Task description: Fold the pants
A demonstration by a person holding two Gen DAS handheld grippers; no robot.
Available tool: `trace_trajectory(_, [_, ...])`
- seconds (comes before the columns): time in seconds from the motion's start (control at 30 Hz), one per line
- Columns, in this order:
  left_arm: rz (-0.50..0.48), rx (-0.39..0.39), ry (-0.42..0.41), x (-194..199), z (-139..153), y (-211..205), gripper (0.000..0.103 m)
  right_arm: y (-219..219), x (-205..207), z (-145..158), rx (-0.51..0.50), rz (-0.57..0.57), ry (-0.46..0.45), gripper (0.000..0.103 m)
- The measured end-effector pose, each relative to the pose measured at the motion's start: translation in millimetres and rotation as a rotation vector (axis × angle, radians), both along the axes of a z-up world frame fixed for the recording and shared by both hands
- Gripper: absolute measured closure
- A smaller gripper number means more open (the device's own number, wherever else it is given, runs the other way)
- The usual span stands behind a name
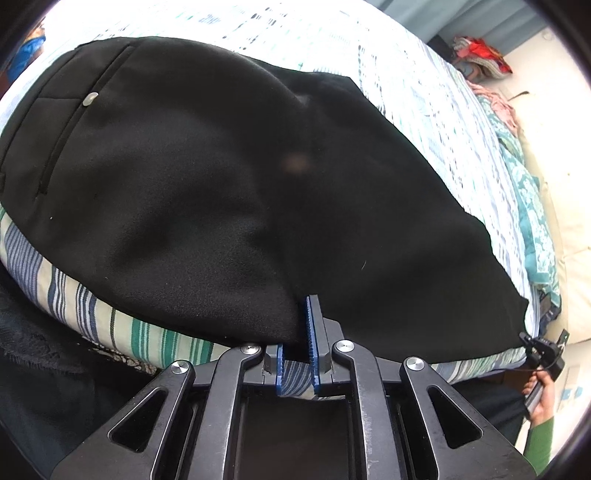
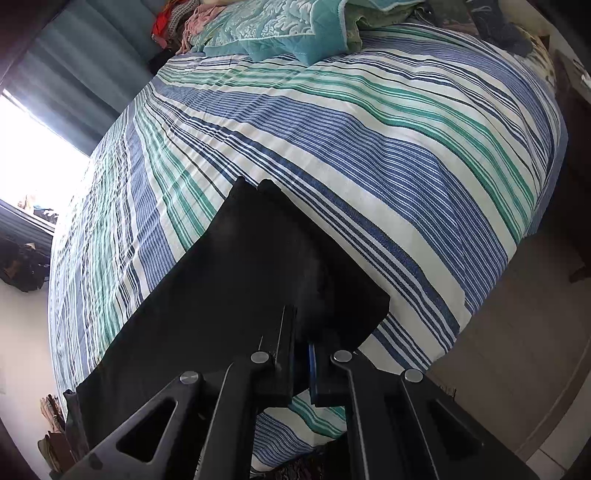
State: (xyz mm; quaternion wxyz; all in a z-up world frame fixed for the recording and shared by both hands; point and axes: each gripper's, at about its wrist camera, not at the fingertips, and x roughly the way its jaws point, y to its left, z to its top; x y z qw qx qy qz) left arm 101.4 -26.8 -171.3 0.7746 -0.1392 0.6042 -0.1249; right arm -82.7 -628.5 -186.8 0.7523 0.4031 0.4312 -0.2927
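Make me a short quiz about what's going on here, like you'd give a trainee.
1. True or false: the pants lie on a striped bedspread.
2. What does the right gripper pinch?
A. a pillow
B. the pants
C. nothing
3. Fill in: the pants are ___ in colour.

Key: 1 true. 2 B, its jaws are shut on the black cloth. 3 black.

The pants (image 1: pixel 221 177) lie spread on the bed (image 2: pixel 369 147), pillows (image 2: pixel 280 29) at its far end.
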Motion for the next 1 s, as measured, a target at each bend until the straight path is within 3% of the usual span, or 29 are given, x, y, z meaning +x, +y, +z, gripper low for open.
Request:
trace_trajectory(0.03, [0.002, 0.006, 0.010, -0.4, 2.0, 0.8, 0.078, 0.8, -0.4, 1.5, -0.005, 0.001, 0.000, 0.096])
trace_trajectory(0.07, [0.003, 0.015, 0.025, -2.0, 4.4, 1.4, 0.060, 1.5, -0.9, 3.6, -0.011, 0.001, 0.002, 0.094])
trace_trajectory(0.1, [0.004, 0.018, 0.030, -5.4, 8.5, 3.5, 0.054, 2.1, -1.8, 5.7, -0.011, -0.001, 0.004, 0.081])
trace_trajectory(0.13, [0.003, 0.027, 0.025, -10.5, 14.3, 5.6, 0.048, 2.6, -4.0, 7.5, -0.003, -0.002, 0.005, 0.058])
trace_trajectory(0.2, [-0.013, 0.057, 0.004, -20.5, 26.9, 8.1, 0.047, 5.8, -12.5, 14.9, 0.008, -0.007, -0.043, 0.028])
trace_trajectory(0.3, [-0.032, 0.082, -0.091, -26.3, 54.9, 10.4, 0.043, 18.2, -28.9, 39.8, -0.109, -0.040, -0.046, 0.027])
trace_trajectory(0.37, [-0.073, 0.115, -0.178, -19.2, 67.6, 3.6, 0.031, 32.5, -32.9, 59.2, -0.202, -0.035, -0.061, 0.026])
trace_trajectory(0.43, [-0.125, 0.150, -0.269, 1.2, 72.9, -11.0, 0.029, 51.0, -25.4, 74.1, -0.253, 0.010, -0.105, 0.026])
trace_trajectory(0.53, [-0.186, 0.191, -0.376, 40.7, 63.6, -36.5, 0.029, 82.3, 5.3, 78.4, -0.244, 0.122, -0.169, 0.021])
trace_trajectory(0.63, [-0.233, 0.270, -0.452, 78.7, 46.5, -54.8, 0.029, 112.3, 39.3, 59.8, -0.171, 0.216, -0.241, 0.021])
trace_trajectory(0.7, [-0.233, 0.343, -0.461, 101.7, 28.8, -65.7, 0.029, 130.6, 55.7, 41.6, -0.155, 0.261, -0.270, 0.021])
trace_trajectory(0.77, [-0.197, 0.400, -0.411, 120.0, 5.7, -66.5, 0.027, 144.2, 66.0, 19.9, -0.150, 0.282, -0.235, 0.021])
trace_trajectory(0.83, [-0.164, 0.342, -0.371, 126.2, -13.5, -51.8, 0.024, 147.4, 74.0, -0.6, -0.093, 0.297, -0.161, 0.021])
trace_trajectory(0.87, [-0.142, 0.303, -0.397, 123.2, -14.4, -47.3, 0.022, 147.2, 76.5, -8.8, -0.080, 0.309, -0.128, 0.021])
trace_trajectory(1.0, [-0.163, 0.390, -0.437, 113.8, -12.6, -59.5, 0.020, 143.9, 71.6, -13.3, -0.079, 0.334, -0.143, 0.021])
